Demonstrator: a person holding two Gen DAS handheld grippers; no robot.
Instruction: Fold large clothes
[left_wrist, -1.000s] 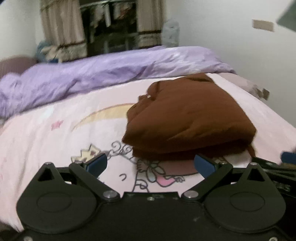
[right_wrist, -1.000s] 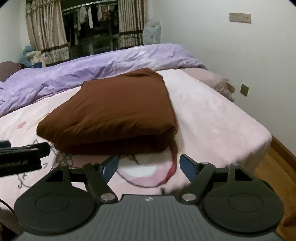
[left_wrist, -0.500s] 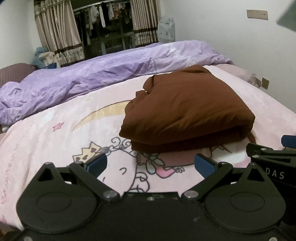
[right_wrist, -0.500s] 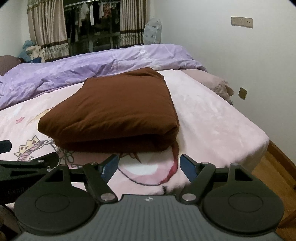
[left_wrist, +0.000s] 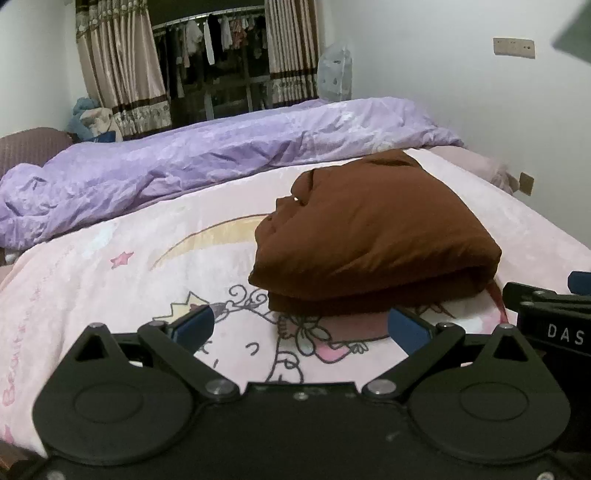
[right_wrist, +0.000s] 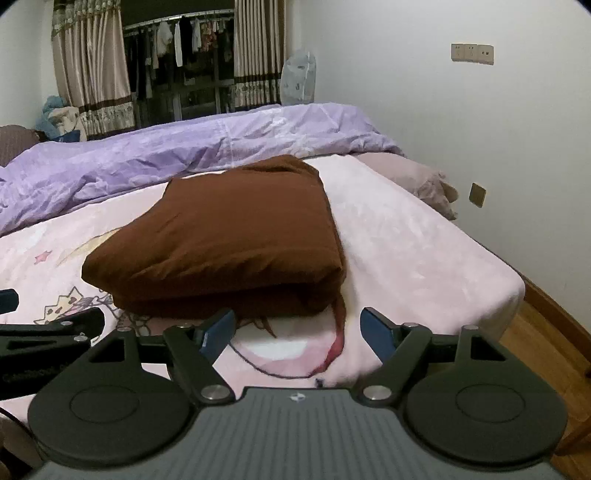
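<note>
As I had drawn both sets of fingers back toward the bed's (right_wrist: 424, 236) near edge, the left gripper (left_wrist: 301, 326) and right gripper (right_wrist: 297, 330) gaped wide and empty. The folded brown garment (right_wrist: 236, 236) lay just beyond them, untouched; folding looked finished.

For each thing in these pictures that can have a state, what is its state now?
brown garment: folded into a stacked bundle, lying on the bed
left gripper: open, holding nothing
right gripper: open, holding nothing
purple duvet: crumpled along the far side
curtains: drawn apart
pink blanket: spread flat
</note>
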